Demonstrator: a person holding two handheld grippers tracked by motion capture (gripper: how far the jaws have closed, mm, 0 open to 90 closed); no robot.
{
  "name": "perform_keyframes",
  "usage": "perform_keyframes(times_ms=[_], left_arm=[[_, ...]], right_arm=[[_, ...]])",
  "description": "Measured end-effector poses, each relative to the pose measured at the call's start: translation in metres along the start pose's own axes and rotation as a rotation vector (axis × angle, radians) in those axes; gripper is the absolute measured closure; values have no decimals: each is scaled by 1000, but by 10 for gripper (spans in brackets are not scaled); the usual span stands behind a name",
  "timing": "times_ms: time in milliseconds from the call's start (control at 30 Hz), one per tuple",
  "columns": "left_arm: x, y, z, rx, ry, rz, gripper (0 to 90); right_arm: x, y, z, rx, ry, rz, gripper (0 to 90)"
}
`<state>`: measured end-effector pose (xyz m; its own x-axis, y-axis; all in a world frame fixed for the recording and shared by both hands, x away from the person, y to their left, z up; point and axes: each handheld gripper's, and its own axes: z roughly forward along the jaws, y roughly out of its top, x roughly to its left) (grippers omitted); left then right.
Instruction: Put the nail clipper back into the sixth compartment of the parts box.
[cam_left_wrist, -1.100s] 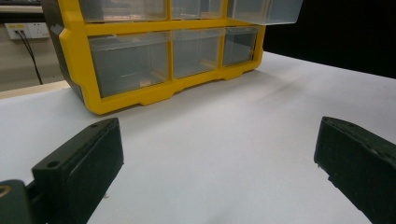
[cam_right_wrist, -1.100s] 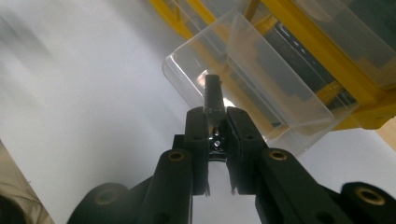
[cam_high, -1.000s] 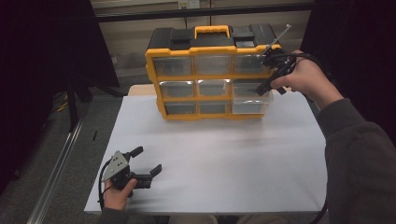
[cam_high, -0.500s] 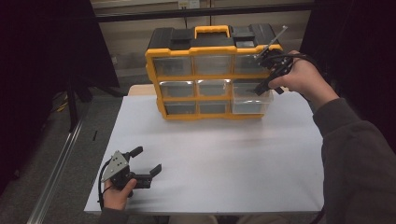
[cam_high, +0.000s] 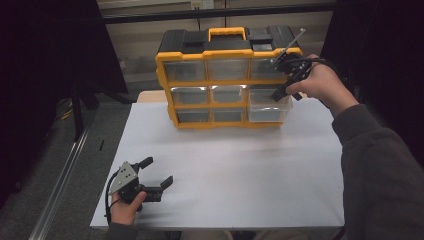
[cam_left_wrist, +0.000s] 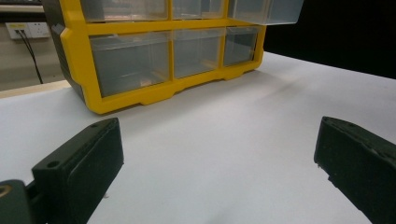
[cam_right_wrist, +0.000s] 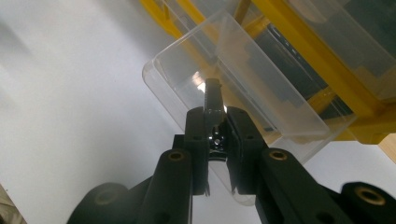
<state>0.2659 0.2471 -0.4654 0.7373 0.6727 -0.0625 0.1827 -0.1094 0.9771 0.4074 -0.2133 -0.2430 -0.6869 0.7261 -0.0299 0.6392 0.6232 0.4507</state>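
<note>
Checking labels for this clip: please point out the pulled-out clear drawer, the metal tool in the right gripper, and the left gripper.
clear drawer (cam_right_wrist: 243, 74), right gripper view, its floor.
metal tool (cam_right_wrist: 213, 100), right gripper view, its tip.
left gripper (cam_high: 159, 172), high view, between its fingertips.

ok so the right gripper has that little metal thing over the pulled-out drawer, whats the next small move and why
Probably ease the right gripper down a little and open its fingers so the small metal piece drops into the clear drawer. The drawer is already pulled out from the yellow organizer, and the piece hangs right above its open top.
</note>
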Motion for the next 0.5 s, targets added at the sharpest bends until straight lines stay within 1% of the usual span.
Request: perform_keyframes(times_ms=[100,133,167,233,300,400,433,500], left_arm=[[0,0,0,-1,4,4,14],[1,0,0,0,2,7,14],[1,0,-1,0,2,7,14],[0,0,0,-6,4,-2,14],[1,0,0,0,1,6,14],[1,0,-1,2,2,8,14],[0,0,0,-5,3,-1,14],[0,0,0,-4,4,-1,14]], right_arm=[[-1,1,2,4,0,-3,802],[-2,1,3,3,0,-11,802],[-1,1,4,8,1,-1,802],[-1,2,5,2,-4,-11,802],[-1,3,6,5,1,-6,802],[-2,3,8,6,1,-16,802],[-2,3,8,5,0,-7,802],[-3,3,9,0,-1,-13,802]])
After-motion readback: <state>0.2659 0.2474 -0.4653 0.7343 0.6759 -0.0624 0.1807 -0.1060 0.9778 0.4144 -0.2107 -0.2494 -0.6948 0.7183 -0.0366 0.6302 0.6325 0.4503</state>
